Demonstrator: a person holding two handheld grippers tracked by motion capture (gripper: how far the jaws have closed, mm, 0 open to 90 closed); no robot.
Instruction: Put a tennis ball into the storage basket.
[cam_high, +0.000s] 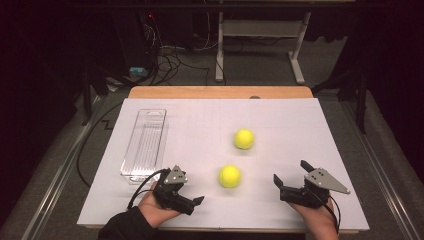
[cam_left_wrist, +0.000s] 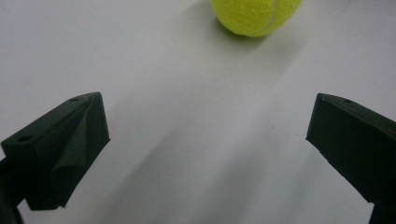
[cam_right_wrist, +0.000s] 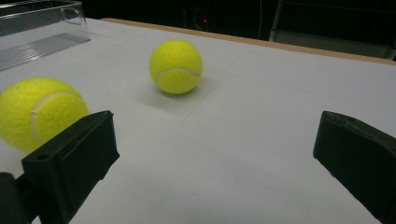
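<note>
Left gripper (cam_high: 186, 192), lower left of the high view: jaws spread wide, holding nothing, low over the white table (cam_high: 280, 125). Right gripper (cam_high: 290, 175), lower right: jaws likewise wide and empty. Near tennis ball (cam_high: 230, 176) lies between the two grippers, apart from both; far tennis ball (cam_high: 244, 139) sits just above it, centre frame. Clear plastic tray (cam_high: 145, 142) lies at left, above the left gripper.
</note>
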